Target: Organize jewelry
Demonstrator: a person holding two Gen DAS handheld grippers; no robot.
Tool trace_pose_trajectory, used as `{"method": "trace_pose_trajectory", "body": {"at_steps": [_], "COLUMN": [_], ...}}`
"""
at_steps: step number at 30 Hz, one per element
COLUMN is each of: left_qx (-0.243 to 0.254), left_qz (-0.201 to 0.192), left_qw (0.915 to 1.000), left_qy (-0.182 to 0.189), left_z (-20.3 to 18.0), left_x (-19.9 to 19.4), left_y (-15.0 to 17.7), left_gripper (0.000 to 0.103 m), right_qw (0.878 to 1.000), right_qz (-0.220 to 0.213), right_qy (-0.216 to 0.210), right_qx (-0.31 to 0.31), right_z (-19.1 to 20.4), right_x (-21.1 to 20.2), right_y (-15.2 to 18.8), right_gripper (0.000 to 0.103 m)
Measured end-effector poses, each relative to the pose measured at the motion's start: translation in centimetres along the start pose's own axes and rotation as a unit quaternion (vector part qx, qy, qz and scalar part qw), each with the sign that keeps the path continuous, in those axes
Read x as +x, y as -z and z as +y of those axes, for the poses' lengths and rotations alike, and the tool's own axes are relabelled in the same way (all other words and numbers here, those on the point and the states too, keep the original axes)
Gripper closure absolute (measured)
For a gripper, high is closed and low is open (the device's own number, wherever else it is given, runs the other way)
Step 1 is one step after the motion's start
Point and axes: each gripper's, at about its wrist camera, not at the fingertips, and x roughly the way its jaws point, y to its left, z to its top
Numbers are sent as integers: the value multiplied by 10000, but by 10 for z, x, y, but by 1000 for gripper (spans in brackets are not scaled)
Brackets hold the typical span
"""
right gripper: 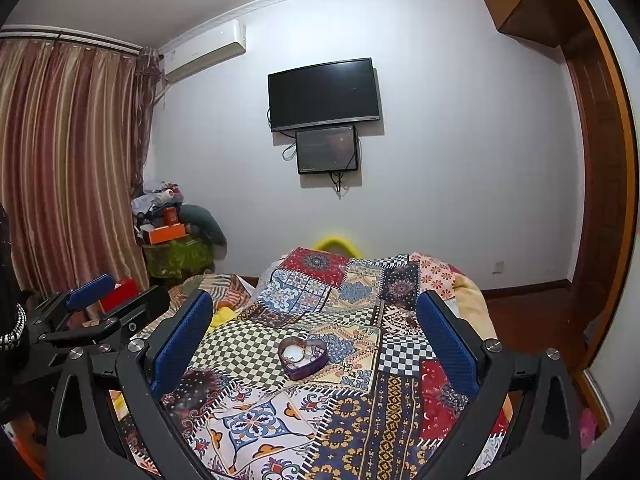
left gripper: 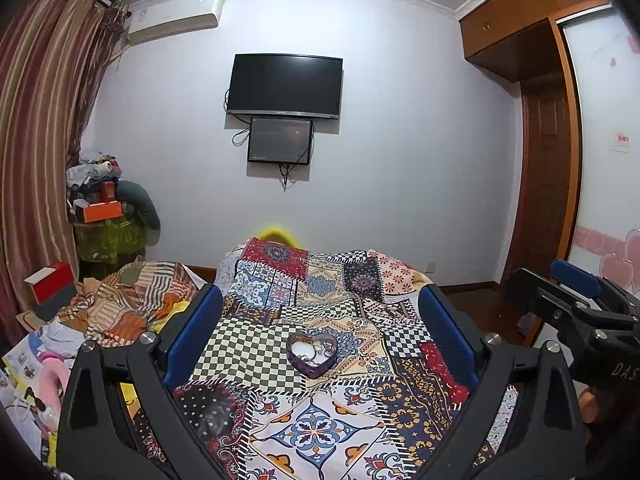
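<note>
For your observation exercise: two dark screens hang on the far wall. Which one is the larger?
The upper screen is larger; the small screen hangs directly below it, narrower.

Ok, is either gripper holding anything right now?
Nothing held. Left gripper and right gripper are both open above the quilt; the heart-shaped box sits untouched.

Bedspread (left gripper: 320, 432) multicolour patchwork: green-white checks, red, navy-gold florals. Heart box (left gripper: 311, 354) purple, white inside. Both tools black with blue pads (left gripper: 192, 328). Curtain (left gripper: 36, 140) maroon-tan stripes. Wall (left gripper: 420, 140) pale lilac. TV (left gripper: 285, 85) black. Wardrobe (left gripper: 516, 4) orange-brown wood.
</note>
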Motion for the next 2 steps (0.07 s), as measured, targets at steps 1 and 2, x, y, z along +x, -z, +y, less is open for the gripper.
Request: {"method": "trace_pose_trajectory", "body": {"at_steps": [1,2], "left_qx": [-7,-13], "left_qz": [6,16], "left_qw": [10000,10000], "left_qy": [-3,-7], "left_z": [1,1], "left_x": [1,2], "left_y": [0,0], "left_gripper": [5,5], "right_qw": [10000,10000], "right_qz": [19,41], "right_qy": [9,15], "right_qx": [3,3], "right_z": [0,0], "right_x": [1,3], "right_y": [1,1], "right_gripper": [2,2]}}
